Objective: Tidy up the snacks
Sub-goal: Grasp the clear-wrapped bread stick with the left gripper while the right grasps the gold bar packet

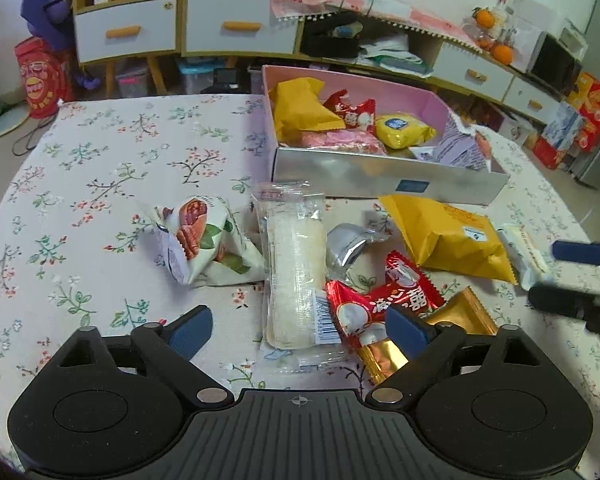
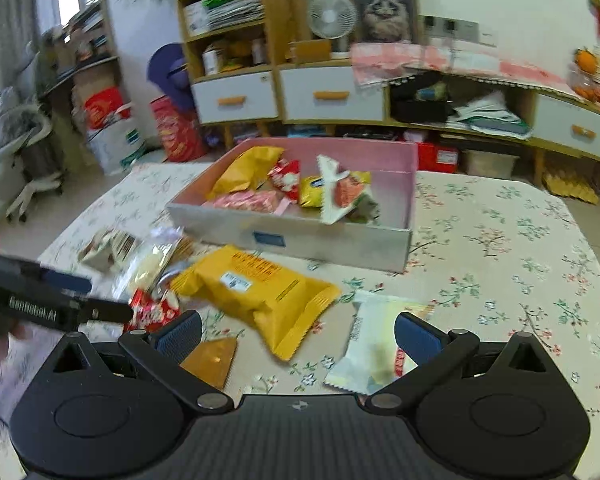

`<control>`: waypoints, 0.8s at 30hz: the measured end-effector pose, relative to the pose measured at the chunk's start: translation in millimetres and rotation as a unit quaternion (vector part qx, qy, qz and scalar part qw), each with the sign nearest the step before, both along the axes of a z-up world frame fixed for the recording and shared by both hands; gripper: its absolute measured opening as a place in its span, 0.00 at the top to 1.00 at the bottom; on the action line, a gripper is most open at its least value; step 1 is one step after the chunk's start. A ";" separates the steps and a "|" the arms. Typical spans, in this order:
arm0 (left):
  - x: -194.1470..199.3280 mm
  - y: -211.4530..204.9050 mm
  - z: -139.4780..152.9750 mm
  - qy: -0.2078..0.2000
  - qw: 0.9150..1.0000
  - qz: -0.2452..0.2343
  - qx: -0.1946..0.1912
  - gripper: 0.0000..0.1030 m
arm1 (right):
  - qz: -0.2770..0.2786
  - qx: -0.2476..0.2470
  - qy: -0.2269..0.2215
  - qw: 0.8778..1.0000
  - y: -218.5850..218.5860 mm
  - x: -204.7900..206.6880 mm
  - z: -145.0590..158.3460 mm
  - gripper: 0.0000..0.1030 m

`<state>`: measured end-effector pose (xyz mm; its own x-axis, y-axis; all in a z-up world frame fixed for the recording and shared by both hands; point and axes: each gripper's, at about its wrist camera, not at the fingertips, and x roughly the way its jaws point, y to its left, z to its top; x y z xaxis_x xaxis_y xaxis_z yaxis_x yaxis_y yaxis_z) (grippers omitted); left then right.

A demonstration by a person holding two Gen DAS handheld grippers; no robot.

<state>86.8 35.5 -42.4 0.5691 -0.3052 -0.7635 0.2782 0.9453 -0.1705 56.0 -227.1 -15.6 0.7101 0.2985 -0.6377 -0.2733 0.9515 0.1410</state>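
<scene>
On the flowered bench [image 1: 100, 168], loose snacks lie before the half-filled box [image 1: 380, 176] — both tools spread and empty, the left tool [image 1: 300, 330] should straddle the clear white packet [image 1: 296, 264] squarely, the right tool [image 2: 298, 334] the pale wrapper [image 2: 374, 344] — then pinch gently.

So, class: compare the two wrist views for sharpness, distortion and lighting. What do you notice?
Left wrist view: sharp, with the box and its snacks crisp; fisheye bends the cabinet line and darkens the corners. Right wrist view: motion-blurred, most on the left gripper and the shelves; the same fisheye bending.
</scene>
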 end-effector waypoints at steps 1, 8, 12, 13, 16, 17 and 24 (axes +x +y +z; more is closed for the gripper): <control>1.3 1.0 -0.6 0.001 1.000 -0.004 -0.003 0.17 | 0.009 0.004 0.002 1.000 1.9 -1.3 -1.1 0.24; 9.7 2.7 -9.0 0.016 0.999 -0.023 -0.027 0.53 | 0.138 -0.006 0.014 0.990 30.0 -9.1 -10.2 0.32; 16.6 1.1 -8.6 0.019 0.999 -0.014 -0.036 0.53 | 0.169 -0.014 0.023 0.985 45.4 -7.1 -11.8 0.39; 18.5 0.6 -8.5 0.020 0.999 -0.011 -0.039 0.53 | 0.173 -0.015 0.024 0.985 48.7 -6.3 -11.9 0.39; 23.2 -1.6 -9.3 0.018 0.999 -0.002 -0.040 0.53 | 0.186 -0.022 0.028 0.982 57.0 -3.1 -12.7 0.40; 24.8 -2.9 -10.0 0.016 0.999 0.002 -0.037 0.54 | 0.190 -0.027 0.029 0.981 60.1 -2.1 -13.6 0.41; 25.8 -9.8 -10.4 0.011 1.000 -0.009 -0.009 0.75 | 0.196 -0.050 0.031 0.979 71.7 0.3 -22.0 0.46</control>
